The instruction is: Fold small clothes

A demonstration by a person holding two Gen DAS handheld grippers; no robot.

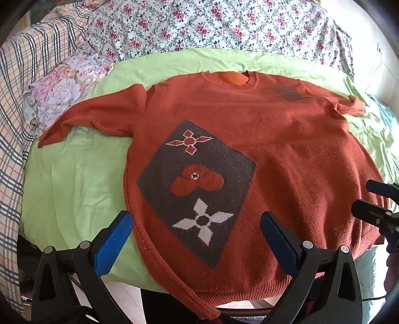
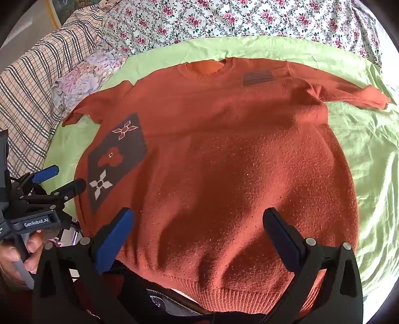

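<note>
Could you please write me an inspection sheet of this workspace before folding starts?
Surface: green sheet, wrinkled.
Job's things: orange sweater lying flat, front up, sleeves spread, hem over the near edge.
Clutter: nothing seen on the sheet.
Grippers: left gripper open, empty; right gripper open, empty, both above the hem.
Cables: nothing seen clearly.
Surroundings: floral bedding, plaid cloth behind.

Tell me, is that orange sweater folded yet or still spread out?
Spread out. The orange sweater lies flat on the green sheet, both sleeves stretched sideways, no fold.
</note>
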